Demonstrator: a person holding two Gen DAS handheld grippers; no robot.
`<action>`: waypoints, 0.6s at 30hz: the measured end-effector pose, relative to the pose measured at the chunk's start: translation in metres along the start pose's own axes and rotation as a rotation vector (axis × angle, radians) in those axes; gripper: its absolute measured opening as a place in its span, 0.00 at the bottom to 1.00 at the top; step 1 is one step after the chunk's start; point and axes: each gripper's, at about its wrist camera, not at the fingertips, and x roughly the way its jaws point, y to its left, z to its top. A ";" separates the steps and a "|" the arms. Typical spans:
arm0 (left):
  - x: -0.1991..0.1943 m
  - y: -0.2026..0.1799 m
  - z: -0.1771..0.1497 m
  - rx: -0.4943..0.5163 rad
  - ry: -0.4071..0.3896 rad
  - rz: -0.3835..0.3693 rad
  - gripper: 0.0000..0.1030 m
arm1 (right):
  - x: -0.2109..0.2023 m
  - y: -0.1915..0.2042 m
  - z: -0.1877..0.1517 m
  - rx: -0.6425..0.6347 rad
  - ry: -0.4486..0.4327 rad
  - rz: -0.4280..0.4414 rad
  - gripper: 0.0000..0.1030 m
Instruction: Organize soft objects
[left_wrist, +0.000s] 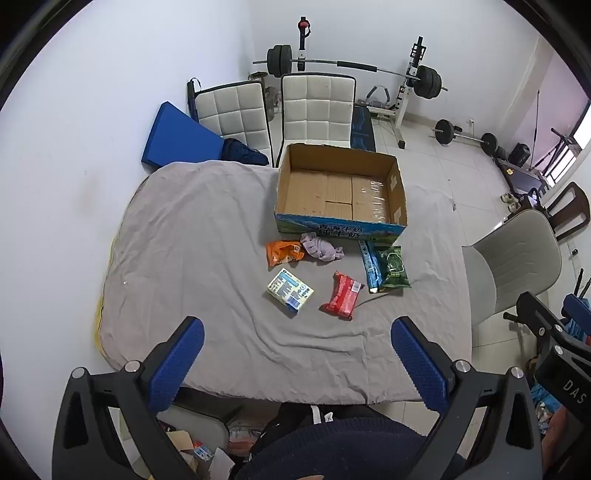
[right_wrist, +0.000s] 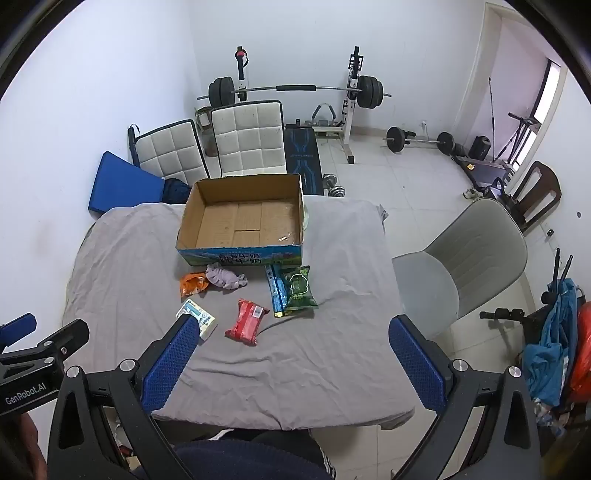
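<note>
An empty cardboard box (left_wrist: 340, 192) (right_wrist: 243, 225) stands on the grey-covered table (left_wrist: 192, 236) (right_wrist: 332, 332). In front of it lie an orange packet (left_wrist: 283, 252) (right_wrist: 192, 283), a crumpled lilac cloth (left_wrist: 321, 247) (right_wrist: 224, 277), a white-blue packet (left_wrist: 290, 290) (right_wrist: 201, 318), a red packet (left_wrist: 341, 294) (right_wrist: 246, 321), a blue packet (left_wrist: 370, 266) (right_wrist: 275, 290) and a green packet (left_wrist: 394, 267) (right_wrist: 299, 287). My left gripper (left_wrist: 297, 332) and right gripper (right_wrist: 291, 332) are both open and empty, high above the table's near edge.
Two white padded chairs (left_wrist: 314, 107) and a blue mat (left_wrist: 177, 136) stand behind the table. A grey chair (right_wrist: 465, 266) is at the right. A barbell rack (right_wrist: 295, 92) and weights (right_wrist: 417, 138) are on the tiled floor beyond.
</note>
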 end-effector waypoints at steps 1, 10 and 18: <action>0.000 0.001 0.000 0.000 0.000 0.000 1.00 | -0.001 0.000 0.000 -0.002 -0.002 -0.002 1.00; -0.001 0.000 0.000 0.010 0.000 0.016 1.00 | -0.002 0.001 -0.002 0.010 -0.001 0.013 1.00; -0.001 0.001 0.000 0.011 -0.007 0.016 1.00 | -0.007 0.002 -0.003 0.011 -0.005 0.014 1.00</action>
